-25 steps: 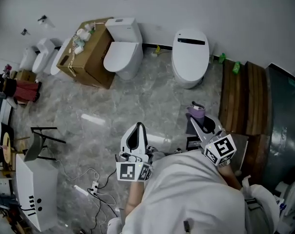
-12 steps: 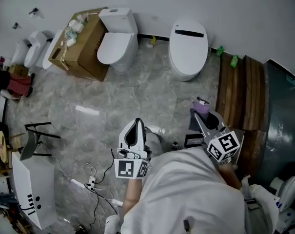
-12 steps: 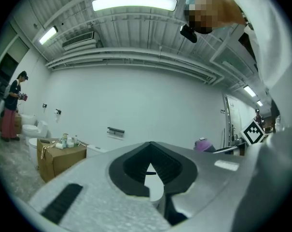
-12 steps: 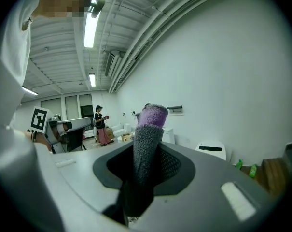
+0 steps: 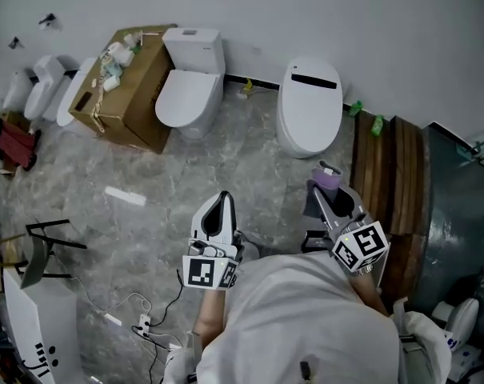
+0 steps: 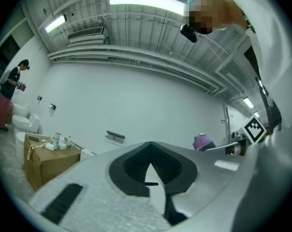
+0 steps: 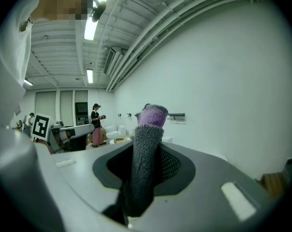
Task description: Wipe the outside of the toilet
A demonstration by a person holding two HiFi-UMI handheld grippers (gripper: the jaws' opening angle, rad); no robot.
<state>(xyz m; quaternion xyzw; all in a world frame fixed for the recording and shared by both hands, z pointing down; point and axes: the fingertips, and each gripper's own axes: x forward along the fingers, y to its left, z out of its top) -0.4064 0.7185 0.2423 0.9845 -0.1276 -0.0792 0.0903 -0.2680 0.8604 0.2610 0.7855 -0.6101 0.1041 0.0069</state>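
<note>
Two white toilets stand against the far wall in the head view: one with a tank [image 5: 192,94] and a rounded tankless one [image 5: 310,106]. My right gripper [image 5: 328,192] is held low over the floor, well short of the rounded toilet, shut on a grey and purple cloth [image 5: 326,181]. In the right gripper view the cloth [image 7: 146,144] stands up between the jaws. My left gripper [image 5: 216,214] hangs beside it, to the left, shut with nothing in it. In the left gripper view its tips [image 6: 150,164] meet and point at the bare wall.
An open cardboard box [image 5: 126,86] with bottles sits left of the tank toilet. Wooden slats [image 5: 390,174] lie at the right. A black-legged chair [image 5: 46,246], a white cabinet [image 5: 34,334] and floor cables [image 5: 138,318] are at the left. A person [image 6: 10,100] stands far off.
The head view has shifted, so both toilets sit a little lower in the picture. Both grippers stay about where they were, the right one still holding the cloth.
</note>
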